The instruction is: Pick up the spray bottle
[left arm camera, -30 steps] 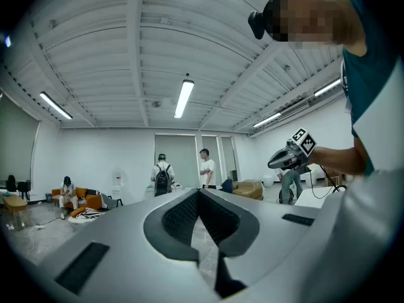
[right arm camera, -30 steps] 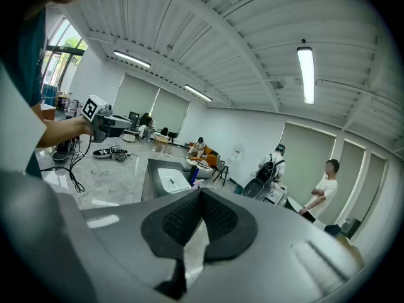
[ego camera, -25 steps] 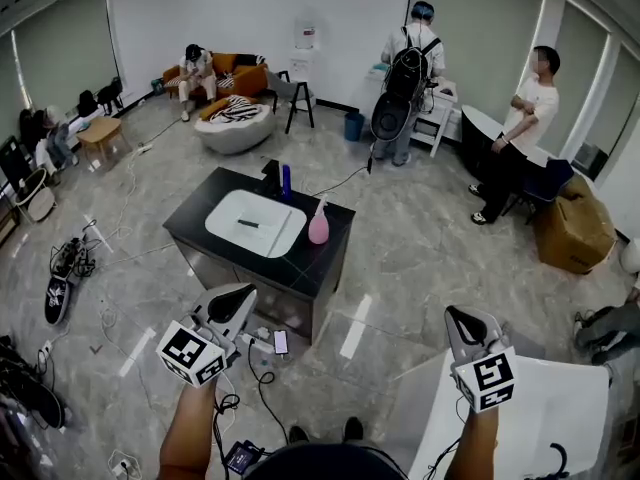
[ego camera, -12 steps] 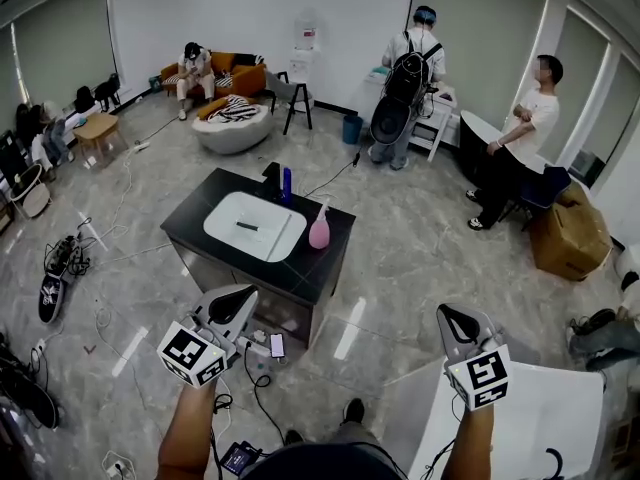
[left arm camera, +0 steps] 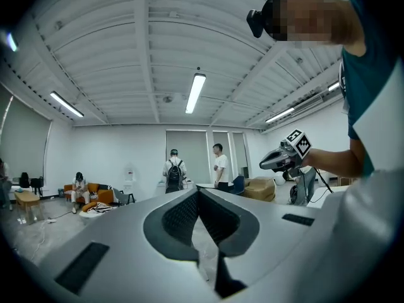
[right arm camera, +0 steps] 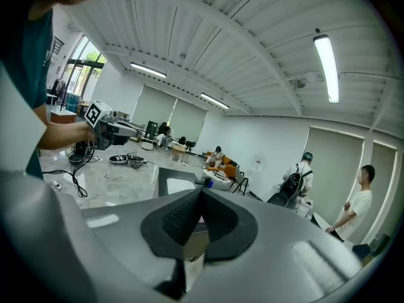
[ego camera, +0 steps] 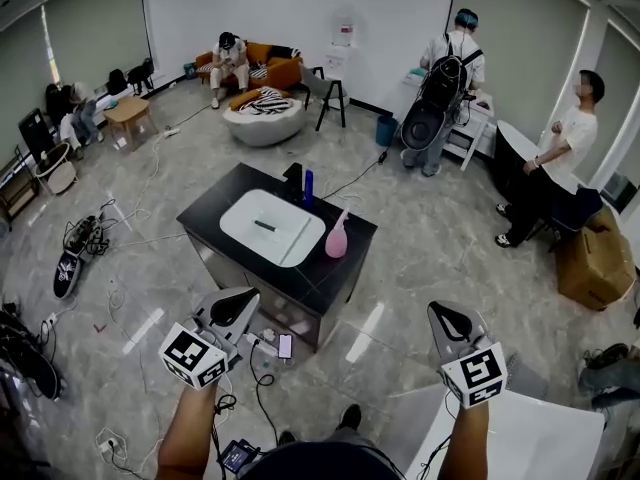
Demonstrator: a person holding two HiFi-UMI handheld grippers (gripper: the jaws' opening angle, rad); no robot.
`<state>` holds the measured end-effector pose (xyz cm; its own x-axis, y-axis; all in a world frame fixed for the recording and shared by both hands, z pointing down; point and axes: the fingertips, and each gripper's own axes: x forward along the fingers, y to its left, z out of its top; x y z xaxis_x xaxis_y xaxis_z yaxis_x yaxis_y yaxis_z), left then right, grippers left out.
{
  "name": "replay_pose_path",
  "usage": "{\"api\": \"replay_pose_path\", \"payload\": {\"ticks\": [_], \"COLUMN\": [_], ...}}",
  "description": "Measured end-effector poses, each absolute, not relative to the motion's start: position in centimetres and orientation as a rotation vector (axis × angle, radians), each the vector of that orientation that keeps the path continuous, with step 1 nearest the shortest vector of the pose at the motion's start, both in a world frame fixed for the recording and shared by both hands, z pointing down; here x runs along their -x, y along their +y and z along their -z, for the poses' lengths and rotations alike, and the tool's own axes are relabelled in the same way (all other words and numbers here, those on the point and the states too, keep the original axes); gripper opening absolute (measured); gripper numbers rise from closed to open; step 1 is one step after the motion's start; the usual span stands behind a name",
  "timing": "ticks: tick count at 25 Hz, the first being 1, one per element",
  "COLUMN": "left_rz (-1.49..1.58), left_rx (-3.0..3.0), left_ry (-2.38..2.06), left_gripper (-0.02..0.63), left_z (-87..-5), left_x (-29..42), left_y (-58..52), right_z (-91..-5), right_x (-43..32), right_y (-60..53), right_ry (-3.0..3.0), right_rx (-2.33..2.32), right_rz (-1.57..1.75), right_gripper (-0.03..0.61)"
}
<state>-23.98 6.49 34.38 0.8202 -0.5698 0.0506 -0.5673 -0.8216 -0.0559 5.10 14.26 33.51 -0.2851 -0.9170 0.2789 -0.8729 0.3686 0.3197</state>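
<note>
Looking down from the head view, we are facing a black counter (ego camera: 322, 274) that is carrying a white sink basin (ego camera: 270, 230). The pink spray bottle (ego camera: 337, 240) is standing upright on the counter top, just beside the basin's right edge and near the counter's right corner. A blue bottle (ego camera: 308, 186) and a dark tap (ego camera: 293, 178) are standing at the basin's far edge.

We are holding 2 grippers low in the picture, both well apart from the spray bottle. The left gripper (ego camera: 240, 299) is pointing toward the counter's near side; in the left gripper view its 2 jaws are pressing together at the tips, with nothing between them. The right gripper (ego camera: 441, 314) is hanging over the grey floor (ego camera: 430, 248) to the right of the counter; in the right gripper view its jaws are likewise meeting tip to tip, pinching nothing.

Cables (ego camera: 262, 378) are lying on the floor below the counter, and a person with a backpack (ego camera: 445, 88) is standing at the far wall.
</note>
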Motion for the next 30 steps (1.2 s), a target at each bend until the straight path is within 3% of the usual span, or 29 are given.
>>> {"api": "replay_pose_path", "payload": {"ticks": [30], "left_rz": [0.197], "left_rx": [2.896], "left_ry": [1.209], "left_gripper": [0.005], "left_z": [-37.7], "left_x": [8.5], "left_y": [-1.1], "right_z": [-38.4], "right_x": [-21.7], "right_y": [0.8], "right_ry": [-2.386], "right_rx": [-1.363], "right_rz": [0.084], "right_gripper": [0.011]}}
